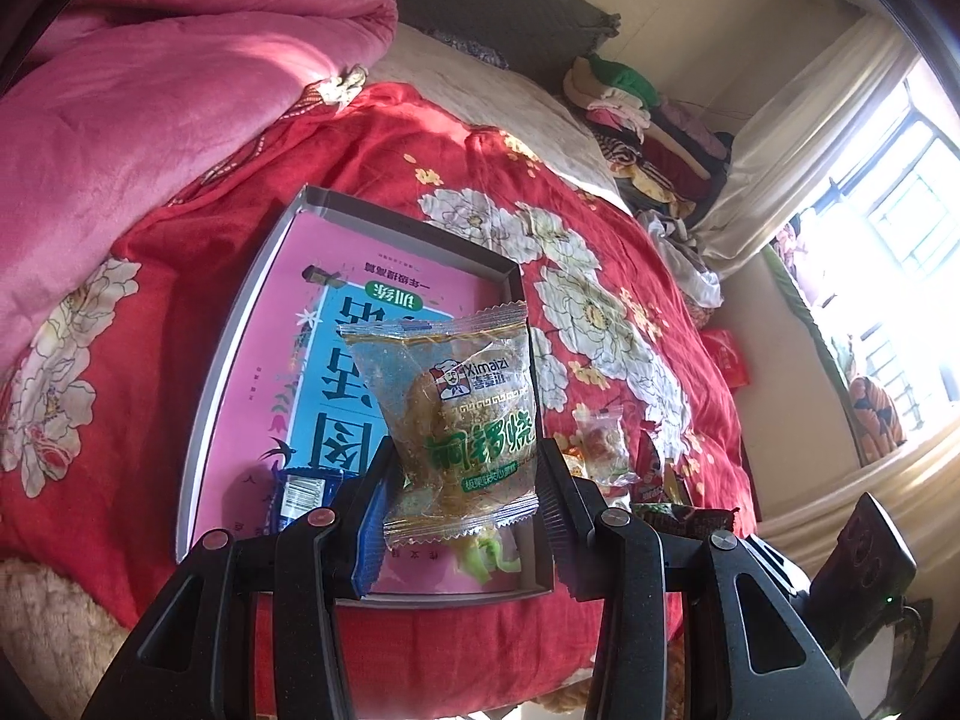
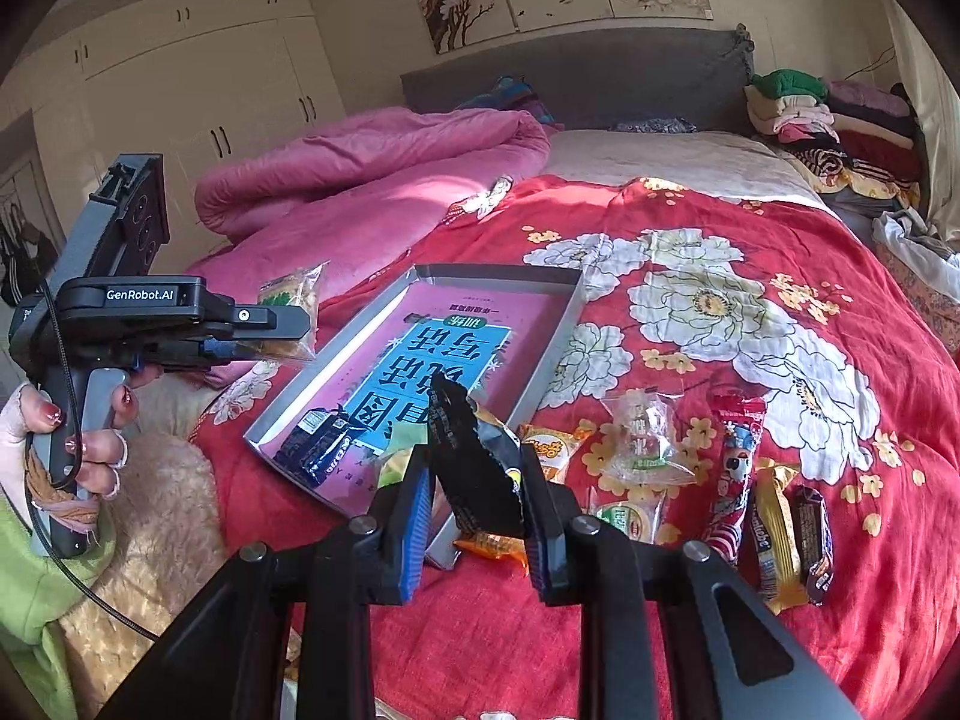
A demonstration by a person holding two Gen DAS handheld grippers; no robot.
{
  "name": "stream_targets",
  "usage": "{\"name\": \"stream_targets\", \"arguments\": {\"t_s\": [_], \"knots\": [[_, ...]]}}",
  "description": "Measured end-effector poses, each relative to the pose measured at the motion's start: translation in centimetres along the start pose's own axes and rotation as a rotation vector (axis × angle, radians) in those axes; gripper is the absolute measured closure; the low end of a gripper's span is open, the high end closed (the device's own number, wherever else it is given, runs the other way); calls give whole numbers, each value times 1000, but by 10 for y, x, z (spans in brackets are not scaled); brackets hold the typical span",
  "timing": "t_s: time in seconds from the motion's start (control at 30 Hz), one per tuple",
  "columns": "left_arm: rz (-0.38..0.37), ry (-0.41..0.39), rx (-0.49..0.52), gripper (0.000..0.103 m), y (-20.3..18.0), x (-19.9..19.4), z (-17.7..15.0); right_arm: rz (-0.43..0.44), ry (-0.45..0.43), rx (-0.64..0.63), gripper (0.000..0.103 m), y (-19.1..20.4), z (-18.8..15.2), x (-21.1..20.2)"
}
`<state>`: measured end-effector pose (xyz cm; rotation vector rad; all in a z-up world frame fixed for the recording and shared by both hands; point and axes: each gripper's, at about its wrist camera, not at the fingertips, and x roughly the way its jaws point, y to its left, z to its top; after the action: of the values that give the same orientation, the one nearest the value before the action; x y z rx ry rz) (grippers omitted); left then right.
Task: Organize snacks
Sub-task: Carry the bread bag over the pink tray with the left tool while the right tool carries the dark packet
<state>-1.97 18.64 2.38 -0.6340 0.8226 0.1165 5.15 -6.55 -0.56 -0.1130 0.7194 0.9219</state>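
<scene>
Clear plastic crinkles in the left gripper (image 1: 465, 480), whose jaws are closed on a see-through pastry packet (image 1: 465, 420) printed "Ximaizi" with green Chinese characters, held up over the shallow grey box (image 1: 237, 324). That box lies on the red flowered quilt (image 1: 600, 252), lined with a pink and blue Chinese workbook; a dark blue wrapper (image 2: 318, 441) sits at its seven o'clock corner. The right gripper (image 2: 477, 504) is clamped on a black snack bag (image 2: 474, 462). More snacks (image 2: 774, 540) lie loose on the quilt at the box's four o'clock. "GenRobot.AI" reads on the left gripper's body.
</scene>
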Motion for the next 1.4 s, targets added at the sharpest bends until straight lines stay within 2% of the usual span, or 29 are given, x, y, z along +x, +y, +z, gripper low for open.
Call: {"name": "stream_targets", "arguments": {"t_s": [0.47, 0.73, 1.17, 1.3, 1.4], "knots": [[113, -45, -46, 57, 43, -20, 6, 31, -4, -1, 75, 12, 5, 4], [150, -25, -79, 57, 66, -17, 6, 34, -7, -13, 75, 20, 7, 6], [253, 37, 1, 57, 67, 2, 1, 50, 9, -1, 75, 27, 10, 16], [307, 66, 45, 57, 65, 12, -2, 48, 15, 6, 75, 26, 10, 19], [314, 98, 49, 57, 67, 21, -5, 48, 18, 13, 75, 26, 9, 21]]}}
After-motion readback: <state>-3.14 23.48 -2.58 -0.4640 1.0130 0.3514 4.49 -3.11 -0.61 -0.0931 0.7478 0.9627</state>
